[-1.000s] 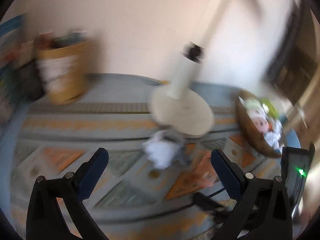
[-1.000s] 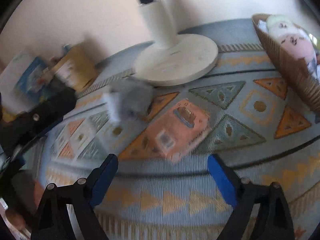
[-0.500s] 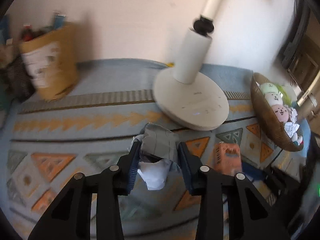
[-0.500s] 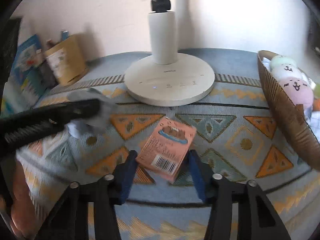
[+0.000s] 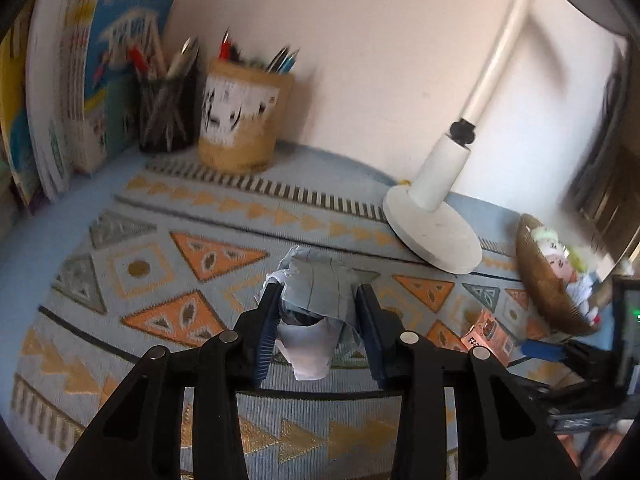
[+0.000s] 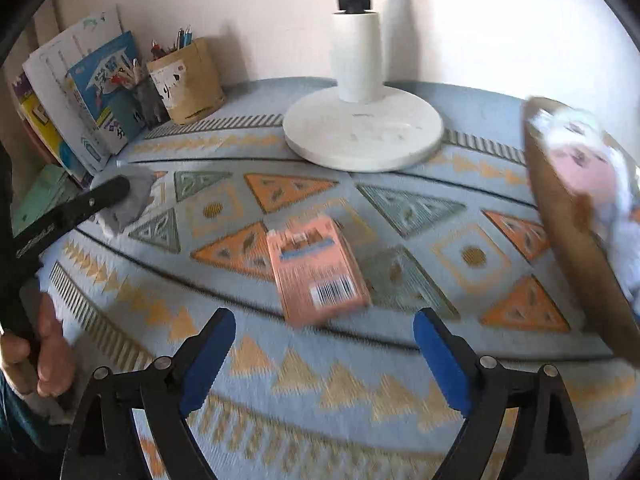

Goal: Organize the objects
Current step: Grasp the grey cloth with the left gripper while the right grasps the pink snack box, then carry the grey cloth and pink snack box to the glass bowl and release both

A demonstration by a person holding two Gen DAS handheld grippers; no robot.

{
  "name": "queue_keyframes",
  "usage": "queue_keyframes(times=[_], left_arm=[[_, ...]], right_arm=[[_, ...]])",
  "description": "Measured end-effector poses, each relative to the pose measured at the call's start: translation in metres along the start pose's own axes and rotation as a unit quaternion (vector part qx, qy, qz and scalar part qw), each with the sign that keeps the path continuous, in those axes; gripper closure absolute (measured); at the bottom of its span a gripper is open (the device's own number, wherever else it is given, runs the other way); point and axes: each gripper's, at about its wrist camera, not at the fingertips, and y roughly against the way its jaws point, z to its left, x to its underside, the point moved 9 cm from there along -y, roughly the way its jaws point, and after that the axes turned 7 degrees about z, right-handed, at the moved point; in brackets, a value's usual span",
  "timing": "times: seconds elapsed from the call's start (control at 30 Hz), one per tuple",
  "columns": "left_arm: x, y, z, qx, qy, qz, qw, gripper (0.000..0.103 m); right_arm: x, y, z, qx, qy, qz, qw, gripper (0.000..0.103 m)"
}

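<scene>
A crumpled grey and white paper ball (image 5: 316, 280) is pinched between the blue pads of my left gripper (image 5: 318, 296), which is shut on it just above the patterned cloth (image 5: 168, 272). The right wrist view shows the same paper ball (image 6: 130, 200) at the far left. A pink snack packet (image 6: 316, 268) lies flat on the cloth, barcode end toward me. My right gripper (image 6: 320, 344) stands just short of it, its jaws opening, with nothing between the pads. The left wrist view shows the packet (image 5: 486, 334) at the lower right.
A white lamp base (image 6: 362, 132) stands at the back. At the right edge, a woven basket (image 6: 568, 220) holds plush toys. A tan pen holder (image 5: 244, 120), a black mesh cup (image 5: 166, 116) and upright books (image 5: 60, 100) fill the back left. A person's hand (image 6: 44, 344) grips the left tool.
My left gripper closed on the paper ball and swung left with it. My right gripper closed around the pink packet, then opened wide, and the packet now lies turned ahead of the fingers.
</scene>
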Motion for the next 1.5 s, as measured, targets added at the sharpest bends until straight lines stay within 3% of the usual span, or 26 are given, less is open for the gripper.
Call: queue_keyframes(times=[0.03, 0.07, 0.1, 0.13, 0.23, 0.4, 0.57, 0.77, 1.2, 1.3, 1.4, 1.5], left_arm=[[-0.001, -0.001, 0.002, 0.006, 0.005, 0.003, 1.0, 0.068], [-0.002, -0.001, 0.003, 0.013, 0.01, 0.002, 0.9999, 0.068], [-0.001, 0.0, 0.002, 0.018, 0.011, 0.0, 0.9998, 0.068], [0.0, 0.0, 0.001, 0.024, 0.007, 0.001, 0.9997, 0.068], [0.002, -0.001, -0.005, 0.025, -0.007, 0.001, 0.9997, 0.068], [0.003, 0.0, -0.002, 0.03, -0.001, 0.007, 0.9995, 0.068], [0.007, -0.003, -0.009, 0.025, -0.024, 0.016, 0.9993, 0.068], [0.01, -0.003, -0.02, -0.014, -0.066, 0.007, 0.9977, 0.068], [0.016, -0.013, -0.02, -0.034, -0.067, 0.038, 0.9965, 0.067], [0.027, -0.008, -0.033, -0.016, -0.061, 0.054, 0.9966, 0.067], [0.039, 0.005, -0.069, -0.001, -0.104, 0.059, 0.9929, 0.067], [0.039, 0.014, -0.117, 0.024, -0.148, 0.057, 0.9871, 0.067]], right_arm=[[-0.002, -0.004, 0.0, 0.008, -0.002, -0.002, 1.0, 0.015], [-0.003, -0.001, 0.001, 0.023, 0.004, -0.015, 1.0, 0.04], [-0.006, 0.0, 0.004, 0.044, 0.013, -0.025, 0.999, 0.055], [-0.008, 0.0, 0.007, 0.048, 0.012, -0.024, 0.998, 0.063], [-0.001, 0.007, 0.014, 0.029, -0.002, -0.028, 0.999, 0.063], [0.035, 0.031, 0.001, 0.092, 0.035, -0.04, 0.994, 0.063], [0.051, 0.032, -0.009, 0.036, -0.008, -0.042, 0.998, 0.063], [0.053, 0.032, 0.002, 0.059, 0.007, -0.052, 0.997, 0.063], [0.056, 0.046, 0.007, 0.039, 0.015, -0.079, 0.996, 0.063], [0.069, 0.059, 0.004, 0.015, 0.002, -0.084, 0.996, 0.063], [0.084, 0.082, -0.01, -0.043, -0.038, -0.098, 0.993, 0.063], [0.088, 0.113, -0.036, -0.053, -0.064, -0.122, 0.989, 0.063]])
